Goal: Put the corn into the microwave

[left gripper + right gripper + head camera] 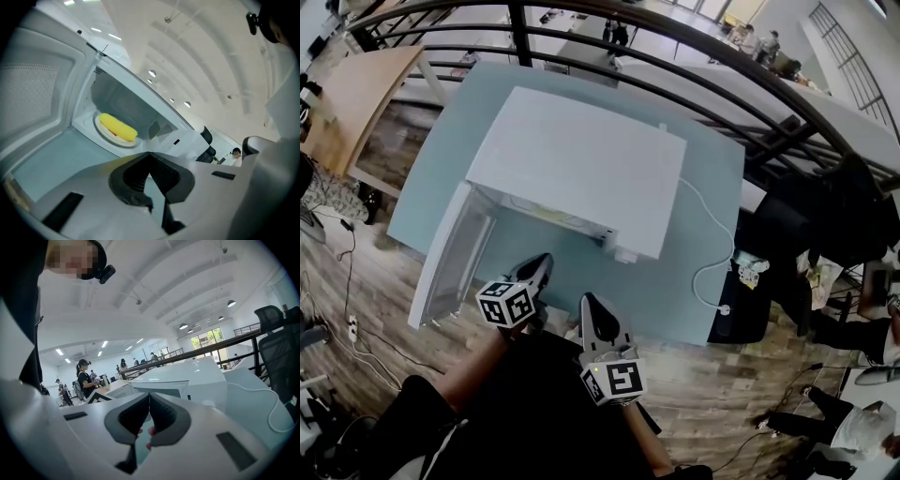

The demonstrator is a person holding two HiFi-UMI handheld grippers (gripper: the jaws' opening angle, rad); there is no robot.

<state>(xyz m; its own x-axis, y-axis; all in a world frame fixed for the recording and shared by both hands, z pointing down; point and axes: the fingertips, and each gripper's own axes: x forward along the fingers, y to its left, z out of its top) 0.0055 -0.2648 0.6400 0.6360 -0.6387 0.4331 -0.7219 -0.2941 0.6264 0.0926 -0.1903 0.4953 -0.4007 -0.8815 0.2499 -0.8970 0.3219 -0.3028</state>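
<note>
On the pale blue-green worktop (712, 187), the boxy white microwave (581, 159) stands with its glazed door (450, 258) swung wide to the left. The yellow corn cob (118, 127) already lies on the round white plate (102, 132) inside. What seems left is closing the door, and a steady push on its outer face should do it. The left hand-held gripper (149, 155) and the right hand-held gripper (149, 395) both have their jaws closed together on nothing. A thin white cable (732, 244) trails to the right, out of the way.

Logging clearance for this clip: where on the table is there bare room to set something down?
Bare table lies in front of the microwave, between its open door and the white cable, and in a strip along the microwave's hinge side. Crowded: the cavity, where the corn lies on the plate.
</note>
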